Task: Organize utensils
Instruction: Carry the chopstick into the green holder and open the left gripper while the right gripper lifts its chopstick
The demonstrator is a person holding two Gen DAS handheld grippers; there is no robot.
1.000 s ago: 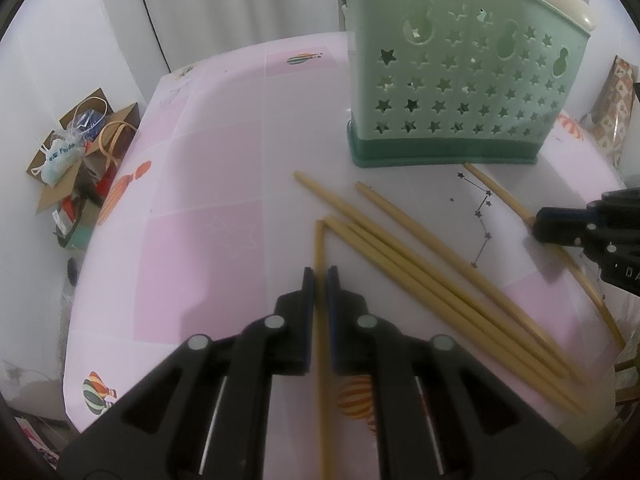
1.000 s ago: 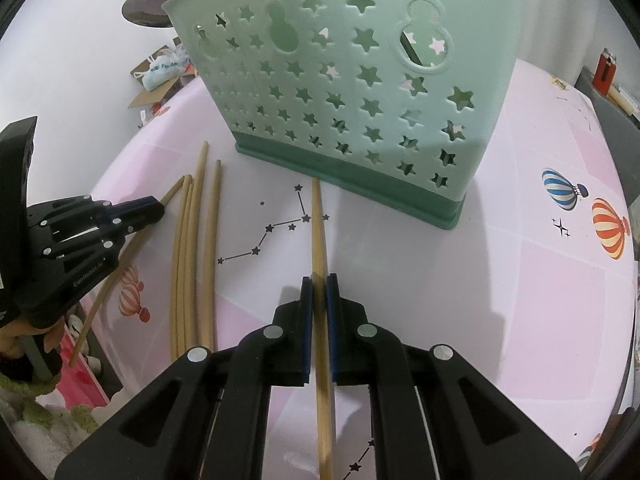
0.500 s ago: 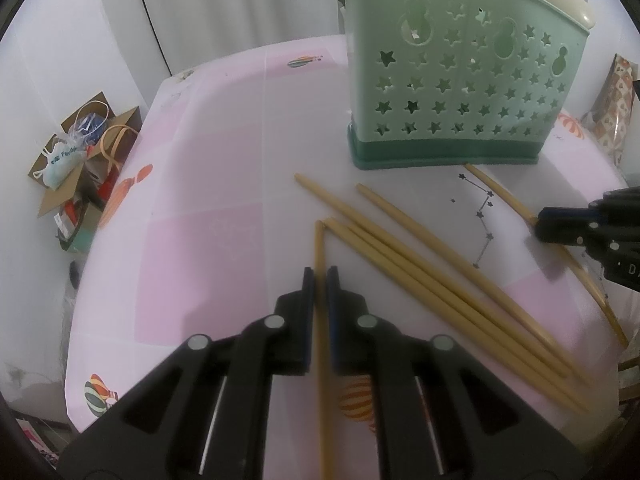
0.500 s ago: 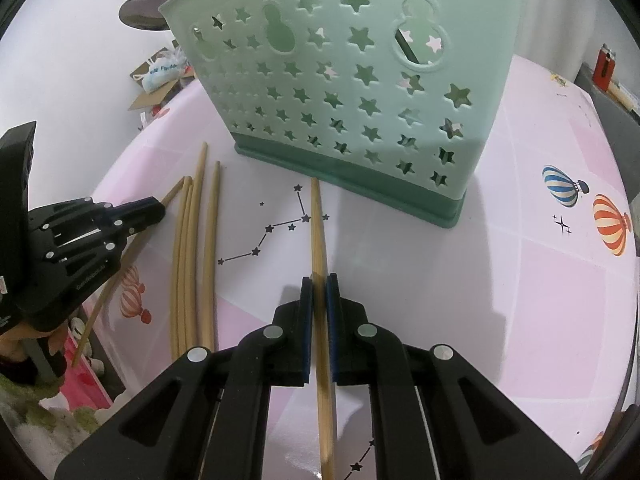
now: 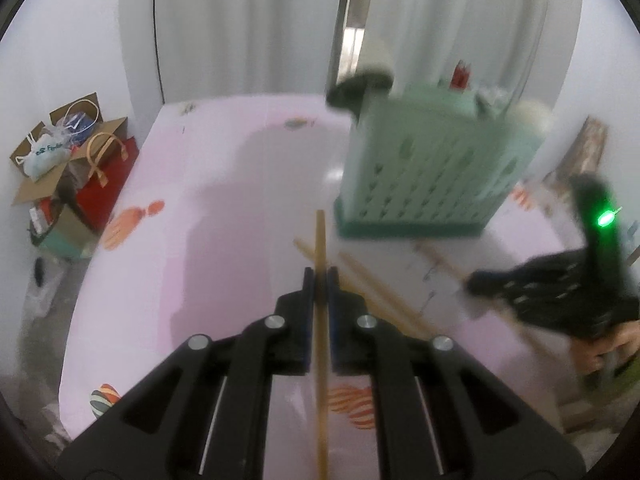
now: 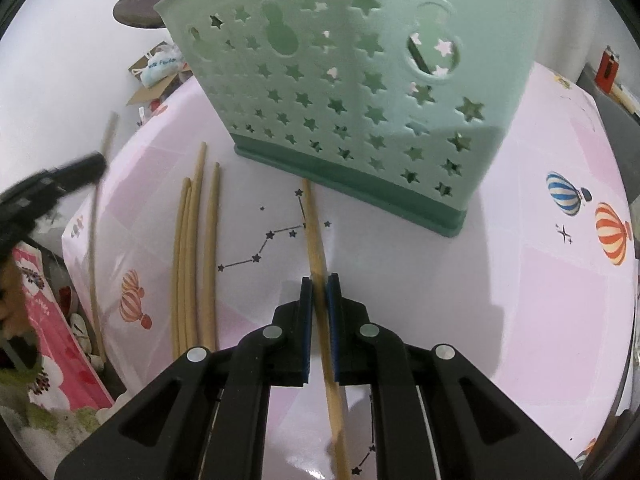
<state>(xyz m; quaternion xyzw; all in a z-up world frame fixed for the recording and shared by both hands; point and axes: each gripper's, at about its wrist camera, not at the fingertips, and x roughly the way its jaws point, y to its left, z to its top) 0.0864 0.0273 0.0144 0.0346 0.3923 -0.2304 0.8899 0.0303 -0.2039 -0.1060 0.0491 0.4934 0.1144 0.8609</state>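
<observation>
A mint-green star-punched utensil holder [image 5: 432, 172] [image 6: 360, 80] stands on the pink tablecloth [image 6: 520, 300]. My left gripper [image 5: 320, 276] is shut on one bamboo chopstick [image 5: 320, 236] and holds it in the air above the cloth, short of the holder. It appears blurred at the left edge of the right wrist view as left gripper [image 6: 92, 164]. My right gripper [image 6: 319, 284] is shut on another chopstick [image 6: 314, 232], which lies on the cloth and points at the holder's base. Three loose chopsticks [image 6: 192, 260] lie side by side between the grippers.
A cardboard box with bags [image 5: 60, 152] sits on the floor past the table's left edge. Pink floral fabric [image 6: 52, 340] lies below the near-left edge. A red lighter [image 6: 608, 68] rests on a dark shelf at the far right. White curtains hang behind.
My left gripper has risen with its chopstick off the cloth and now looks down from higher up. The right gripper stayed put; its chopstick now slants slightly.
</observation>
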